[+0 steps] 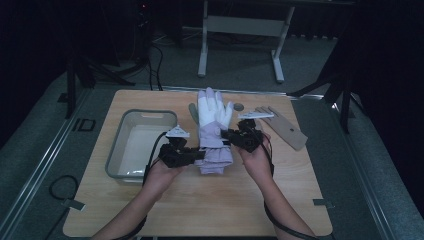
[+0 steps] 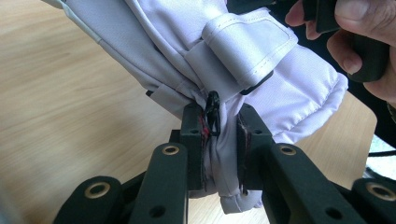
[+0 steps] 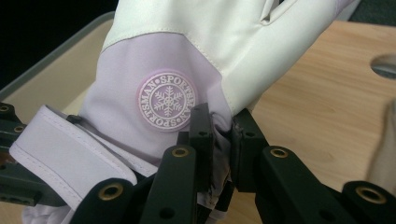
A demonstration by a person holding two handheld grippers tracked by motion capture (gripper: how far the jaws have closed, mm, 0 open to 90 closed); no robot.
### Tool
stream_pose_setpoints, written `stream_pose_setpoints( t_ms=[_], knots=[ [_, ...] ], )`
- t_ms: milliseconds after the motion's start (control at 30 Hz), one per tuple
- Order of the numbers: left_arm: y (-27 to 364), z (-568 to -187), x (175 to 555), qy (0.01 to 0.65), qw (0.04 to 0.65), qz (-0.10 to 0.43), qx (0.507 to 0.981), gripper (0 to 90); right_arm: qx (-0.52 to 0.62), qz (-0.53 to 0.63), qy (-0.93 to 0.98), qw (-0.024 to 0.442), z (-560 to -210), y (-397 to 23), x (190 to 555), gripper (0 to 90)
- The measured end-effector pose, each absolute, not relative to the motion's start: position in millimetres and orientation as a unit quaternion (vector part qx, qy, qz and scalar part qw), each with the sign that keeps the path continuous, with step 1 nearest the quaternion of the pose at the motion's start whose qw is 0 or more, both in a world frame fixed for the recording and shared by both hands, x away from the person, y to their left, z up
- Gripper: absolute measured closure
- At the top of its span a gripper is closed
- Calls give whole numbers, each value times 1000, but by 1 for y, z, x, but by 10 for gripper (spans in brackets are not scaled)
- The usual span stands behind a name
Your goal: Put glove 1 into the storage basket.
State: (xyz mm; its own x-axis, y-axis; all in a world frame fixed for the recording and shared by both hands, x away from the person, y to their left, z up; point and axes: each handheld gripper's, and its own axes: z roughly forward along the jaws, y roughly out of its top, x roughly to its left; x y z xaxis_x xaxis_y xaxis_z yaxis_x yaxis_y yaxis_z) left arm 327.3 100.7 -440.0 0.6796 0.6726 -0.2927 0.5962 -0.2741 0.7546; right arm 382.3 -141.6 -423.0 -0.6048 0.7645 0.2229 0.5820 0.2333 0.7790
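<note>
Both claws grasp the lilac-and-white ski glove [image 1: 212, 131] by its cuff: the left claw [image 2: 219, 140] pinches the fabric on the left, the right claw [image 3: 219, 135] on the right. The glove is over the middle of the counter [image 1: 210, 200], just right of the grey tub [image 1: 125, 145]; a tan glove [image 1: 282, 127] lies far right.

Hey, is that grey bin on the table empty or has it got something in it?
Empty. The high view looks straight into the grey bin left of the lilac ski glove, and its pale floor is bare.
</note>
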Motion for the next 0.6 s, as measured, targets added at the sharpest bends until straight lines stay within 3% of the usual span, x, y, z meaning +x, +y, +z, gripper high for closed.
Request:
stream_pose_setpoints(
  t_ms=[600],
  knots=[
    [187, -419, 320, 418, 459, 75, 780, 765, 393, 465, 789, 87, -401, -56, 396, 812]
  ],
)
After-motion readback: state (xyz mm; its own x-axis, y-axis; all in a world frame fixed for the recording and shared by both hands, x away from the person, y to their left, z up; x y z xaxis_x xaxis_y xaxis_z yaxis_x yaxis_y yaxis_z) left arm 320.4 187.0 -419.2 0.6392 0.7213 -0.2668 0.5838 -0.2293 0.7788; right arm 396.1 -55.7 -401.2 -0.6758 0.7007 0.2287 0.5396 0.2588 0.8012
